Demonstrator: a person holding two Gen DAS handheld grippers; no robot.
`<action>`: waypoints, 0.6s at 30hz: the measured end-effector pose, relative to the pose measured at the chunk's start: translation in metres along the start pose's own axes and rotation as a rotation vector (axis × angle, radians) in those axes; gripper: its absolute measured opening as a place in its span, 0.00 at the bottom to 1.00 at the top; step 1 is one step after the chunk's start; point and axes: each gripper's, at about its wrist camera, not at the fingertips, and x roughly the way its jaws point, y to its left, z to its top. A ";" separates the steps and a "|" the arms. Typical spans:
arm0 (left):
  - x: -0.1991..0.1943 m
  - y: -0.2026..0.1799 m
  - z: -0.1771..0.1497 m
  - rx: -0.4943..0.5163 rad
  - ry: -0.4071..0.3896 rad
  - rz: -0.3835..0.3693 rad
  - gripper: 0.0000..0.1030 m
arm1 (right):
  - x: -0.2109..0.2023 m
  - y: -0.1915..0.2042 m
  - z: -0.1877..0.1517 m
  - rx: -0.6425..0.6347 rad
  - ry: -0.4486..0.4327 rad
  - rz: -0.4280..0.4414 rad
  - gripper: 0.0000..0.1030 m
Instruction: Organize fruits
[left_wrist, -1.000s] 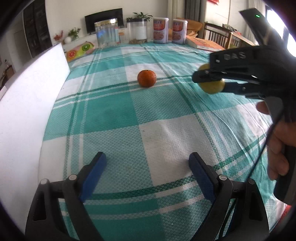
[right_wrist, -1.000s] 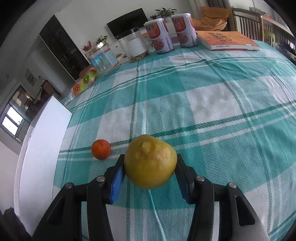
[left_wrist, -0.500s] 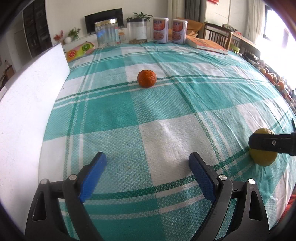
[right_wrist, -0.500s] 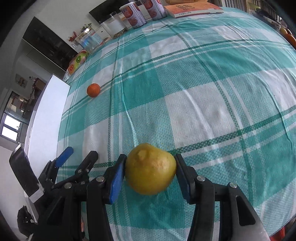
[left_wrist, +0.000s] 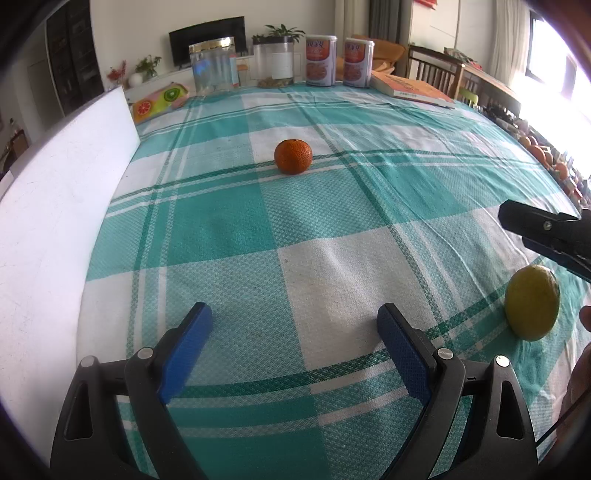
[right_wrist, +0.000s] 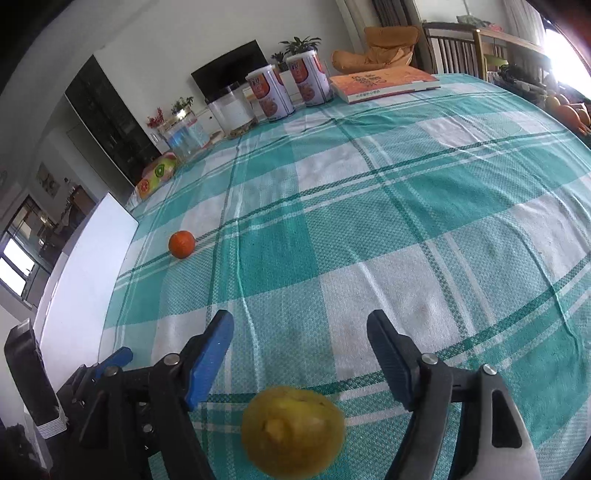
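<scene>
Right wrist view shows your right gripper (right_wrist: 300, 354) with its blue-padded jaws opening, clear of the round yellow lemon-like fruit (right_wrist: 293, 431), which sits low between the finger bases; it looks blurred there, so whether it fully rests on the teal-and-white checked tablecloth (right_wrist: 388, 206) is hard to tell from this angle. From the left wrist view, that yellow fruit (left_wrist: 532, 302) lies on the cloth near your right-hand edge, just below the right gripper's black finger. Your left gripper (left_wrist: 293, 345) hangs wide apart over bare cloth, holding nothing. A small round orange tangerine (left_wrist: 293, 156) sits well apart, farther up the table.
</scene>
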 end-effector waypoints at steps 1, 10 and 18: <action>0.000 0.000 0.000 0.000 0.000 0.000 0.90 | -0.009 -0.004 -0.003 0.014 -0.040 -0.014 0.85; 0.000 0.000 0.000 0.000 0.000 0.000 0.90 | -0.023 -0.058 0.001 0.187 -0.089 -0.346 0.90; 0.000 0.000 0.000 0.000 0.000 0.001 0.90 | -0.014 -0.064 -0.004 0.190 -0.041 -0.401 0.90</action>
